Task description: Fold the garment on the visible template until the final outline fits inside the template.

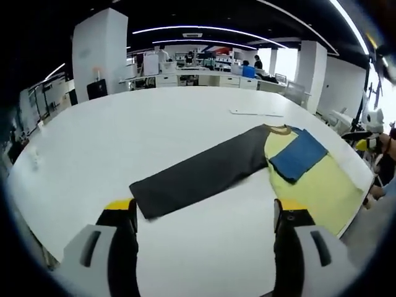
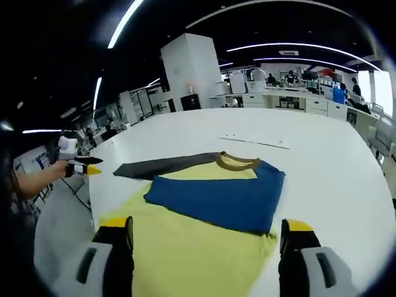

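A long-sleeved shirt lies flat on the white table (image 1: 154, 136). Its body is yellow (image 2: 185, 247) with a brown collar (image 2: 238, 161). The blue sleeve (image 2: 216, 198) is folded across the chest. The dark grey sleeve (image 1: 198, 176) stretches straight out to the side, its cuff just beyond my left gripper (image 1: 204, 213), which hovers open over bare table. My right gripper (image 2: 206, 228) is open above the shirt's lower yellow part. A hand holds the left gripper (image 2: 80, 166) off the table edge near the grey cuff (image 2: 124, 170). The right gripper (image 1: 369, 144) shows past the yellow hem.
A thin pale flat sheet (image 2: 257, 141) lies on the table beyond the collar. The table edge (image 1: 356, 213) runs close to the shirt's hem. Behind the table are a white pillar (image 2: 192, 71), desks and several people.
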Available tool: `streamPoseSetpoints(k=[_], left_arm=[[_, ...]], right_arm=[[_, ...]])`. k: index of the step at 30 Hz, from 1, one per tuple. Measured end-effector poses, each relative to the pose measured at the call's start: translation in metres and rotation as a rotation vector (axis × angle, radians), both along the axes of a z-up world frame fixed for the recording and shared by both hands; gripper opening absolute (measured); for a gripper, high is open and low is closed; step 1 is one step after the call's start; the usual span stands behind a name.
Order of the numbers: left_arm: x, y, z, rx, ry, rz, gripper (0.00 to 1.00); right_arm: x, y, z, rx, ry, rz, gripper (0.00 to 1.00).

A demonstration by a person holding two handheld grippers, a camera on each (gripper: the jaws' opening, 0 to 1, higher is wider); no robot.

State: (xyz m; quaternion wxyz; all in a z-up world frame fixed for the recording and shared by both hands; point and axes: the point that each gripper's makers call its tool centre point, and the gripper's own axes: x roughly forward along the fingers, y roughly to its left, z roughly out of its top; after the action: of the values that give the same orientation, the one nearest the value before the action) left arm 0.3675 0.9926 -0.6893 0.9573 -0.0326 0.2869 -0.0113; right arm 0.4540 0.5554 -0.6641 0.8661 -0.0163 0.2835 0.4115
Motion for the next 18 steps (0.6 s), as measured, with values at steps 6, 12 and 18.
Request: streamPoseSetpoints(k=[6,12,18], left_arm=[[0.008,0.017,-0.011,-0.015,0.011,0.056,0.81],[0.017,0.035,-0.024,-0.036,0.009,0.118,0.73],[0.023,0.050,-0.040,-0.048,0.036,0.167,0.67]], right_arm=[[-0.014,-0.004,0.010,0.023,-0.007,0.016,1.00],[-0.028,-0.008,0.020,0.059,-0.010,0.018,0.99],[-0.040,-0.013,0.026,0.043,-0.021,0.022,0.99]])
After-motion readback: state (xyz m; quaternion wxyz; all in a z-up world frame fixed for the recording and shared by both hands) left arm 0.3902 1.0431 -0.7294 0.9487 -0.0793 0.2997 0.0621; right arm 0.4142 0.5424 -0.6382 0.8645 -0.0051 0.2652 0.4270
